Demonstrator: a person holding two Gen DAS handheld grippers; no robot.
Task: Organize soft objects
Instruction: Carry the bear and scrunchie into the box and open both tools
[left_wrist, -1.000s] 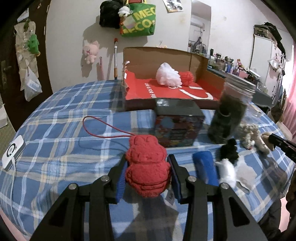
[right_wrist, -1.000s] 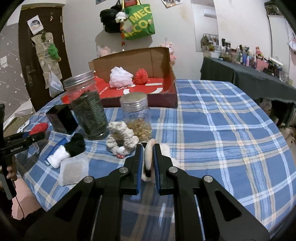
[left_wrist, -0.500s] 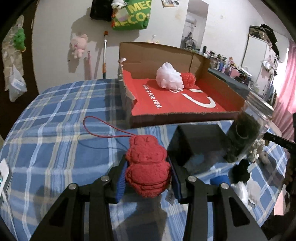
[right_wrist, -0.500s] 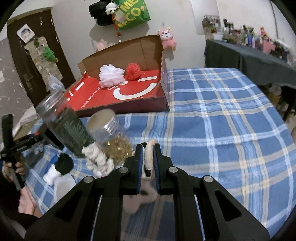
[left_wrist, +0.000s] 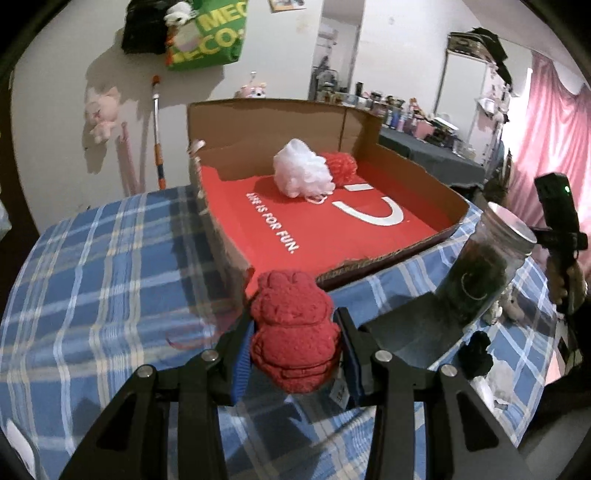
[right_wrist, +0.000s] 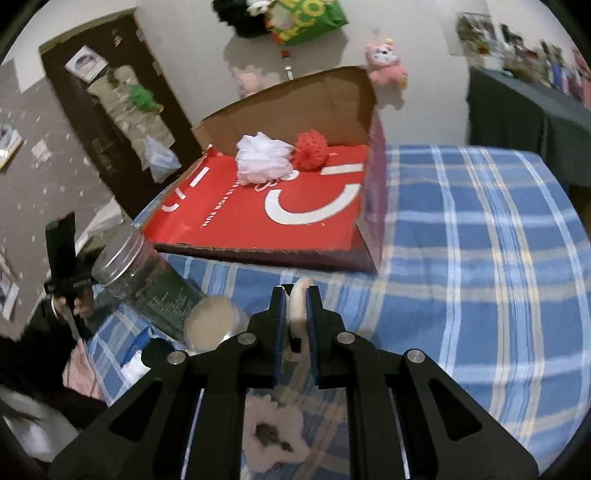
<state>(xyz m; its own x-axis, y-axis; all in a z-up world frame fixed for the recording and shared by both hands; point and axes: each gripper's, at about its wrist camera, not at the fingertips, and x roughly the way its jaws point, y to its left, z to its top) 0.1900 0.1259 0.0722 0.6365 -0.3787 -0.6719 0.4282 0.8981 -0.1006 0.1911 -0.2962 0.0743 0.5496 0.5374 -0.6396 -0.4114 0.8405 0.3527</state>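
Left wrist view: the left gripper (left_wrist: 293, 345) clamps a red plush toy (left_wrist: 291, 332), with the cardboard box (left_wrist: 413, 173) straight ahead, its near edge just beyond. The right gripper (right_wrist: 295, 306) pinches a cream plush (right_wrist: 297, 301), slightly farther from it.

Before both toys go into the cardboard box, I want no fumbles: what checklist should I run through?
1. Left tongs clamp the red knitted plush figure: ok.
2. Right tongs pinch the cream soft toy: ok.
3. Bare red floor in the open cardboard box: ok.
4. White mesh pouf and red pouf sit at the back: ok.
5. Dark glass jar stands near the path: not ok.
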